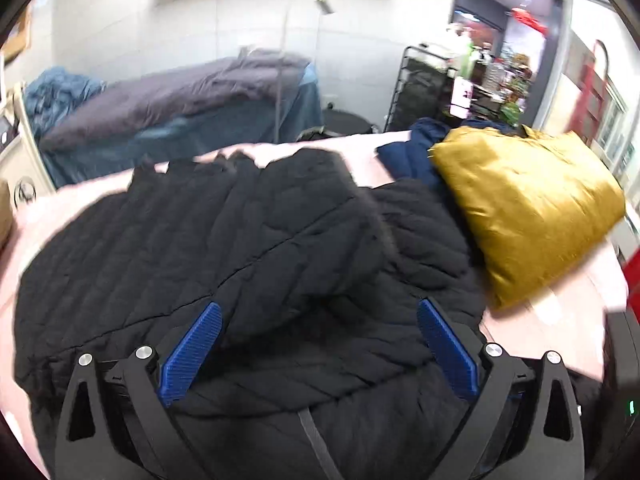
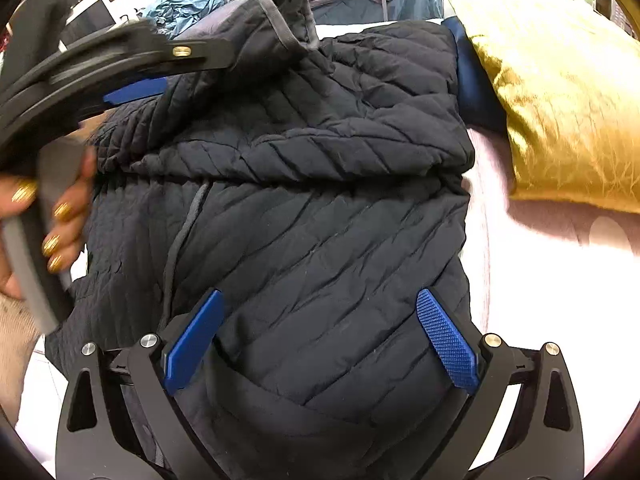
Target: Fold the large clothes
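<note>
A black quilted jacket (image 2: 304, 200) lies across the middle of the bed (image 2: 532, 240), on its pink sheet, bunched into thick overlapping layers, with a roll of fabric crossing it from side to side and a grey drawcord trailing down the near left part. The right gripper (image 2: 320, 332) hovers over the near edge of the jacket with its blue fingers spread wide and nothing between them; the padding swells up under the gap but is not pinched. The left gripper (image 1: 318, 344) is likewise wide open above the garment, holding nothing, and in the right wrist view it reaches in from the left side at the jacket's far left corner, near a raised flap with grey trim; whether that finger touches the flap I cannot tell, as the picture is blurred there. A mustard-yellow cushion (image 1: 528, 208) sits at the far right part of the bed, with a dark blue garment (image 1: 416, 148) just beside it and touching the jacket's far right edge. The main risk, in my judgement, is a shallow bite: the puffy, slippery layers could let a finger close on the top layer only, so the fold drags unevenly or slides out. A wide sweep to the right could also catch the blue garment or push the cushion.
</note>
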{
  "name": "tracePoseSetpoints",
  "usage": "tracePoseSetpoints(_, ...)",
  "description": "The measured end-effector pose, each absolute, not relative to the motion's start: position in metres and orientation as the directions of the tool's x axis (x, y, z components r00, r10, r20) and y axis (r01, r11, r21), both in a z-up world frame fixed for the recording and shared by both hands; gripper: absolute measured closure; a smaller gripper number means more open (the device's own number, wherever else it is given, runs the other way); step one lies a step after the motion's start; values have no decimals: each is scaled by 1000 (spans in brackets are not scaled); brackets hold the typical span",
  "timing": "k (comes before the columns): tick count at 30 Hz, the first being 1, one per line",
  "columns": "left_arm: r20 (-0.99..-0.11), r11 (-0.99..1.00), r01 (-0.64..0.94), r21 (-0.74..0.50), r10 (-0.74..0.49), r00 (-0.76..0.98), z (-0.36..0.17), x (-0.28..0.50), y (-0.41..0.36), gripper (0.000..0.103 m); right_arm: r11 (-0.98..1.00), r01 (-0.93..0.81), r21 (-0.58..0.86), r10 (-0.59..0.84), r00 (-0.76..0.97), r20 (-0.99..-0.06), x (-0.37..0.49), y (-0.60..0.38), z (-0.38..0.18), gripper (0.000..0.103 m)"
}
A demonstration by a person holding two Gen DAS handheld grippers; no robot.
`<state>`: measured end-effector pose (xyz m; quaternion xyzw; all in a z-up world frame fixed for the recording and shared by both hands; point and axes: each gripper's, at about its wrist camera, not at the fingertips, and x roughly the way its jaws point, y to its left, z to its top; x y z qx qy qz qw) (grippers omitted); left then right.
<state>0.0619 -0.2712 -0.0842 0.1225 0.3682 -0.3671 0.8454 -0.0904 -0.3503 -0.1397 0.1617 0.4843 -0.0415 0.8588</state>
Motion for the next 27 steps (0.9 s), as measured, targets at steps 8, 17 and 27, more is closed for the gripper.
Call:
tracePoseSetpoints(8, -667, 850, 526, 19, -381, 640, -89, 66, -211, 7, 942, 222, 253, 82, 577, -812, -77, -359, -118, 7)
tracePoseSetpoints(17, -722, 945, 328, 18, -214, 657, -78, 159, -135, 17, 970, 91, 225, 94, 712, -696, -5, -336, -49, 7)
tracePoseSetpoints(27, -851, 925, 377, 42, -164, 498, -160, 203, -146, 5, 976, 135, 170, 59, 589, -806, 93, -321, -94, 7)
